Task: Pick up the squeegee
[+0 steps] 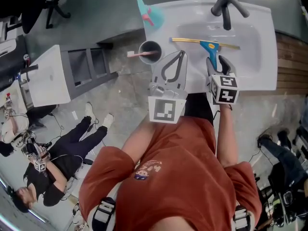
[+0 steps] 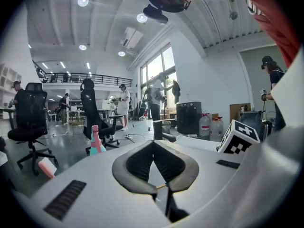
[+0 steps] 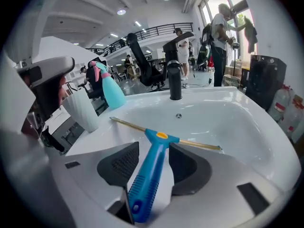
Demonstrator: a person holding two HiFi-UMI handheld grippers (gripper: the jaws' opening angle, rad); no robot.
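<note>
White is the colour of the sink point(image 1: 257, 73), which is spread across the upper right of the head view. The left gripper point(image 1: 181, 53) is held over its lower left rim, near the centre of the frame. In the left gripper view its jaws point(image 2: 153, 144) are seen clenched tip to tip, with nothing caught between them. The right gripper point(image 1: 217, 61) is placed just to its right, at the basin's lower edge. Its jaws are spread apart, and the blue handle of the squeegee point(image 1: 209, 44) is flanked closely by the two pads but is not seen to be squeezed. The squeegee point(image 3: 152, 170) is laid on the sink point(image 3: 228, 127), its yellowish blade stretched across the basin above the handle. A black faucet point(image 1: 226, 7) is mounted at the top edge. A teal spray bottle point(image 1: 150, 13) is set at the upper left corner, and a cup point(image 1: 150, 51) holding a pink toothbrush point(image 1: 137, 55) is placed below it.
</note>
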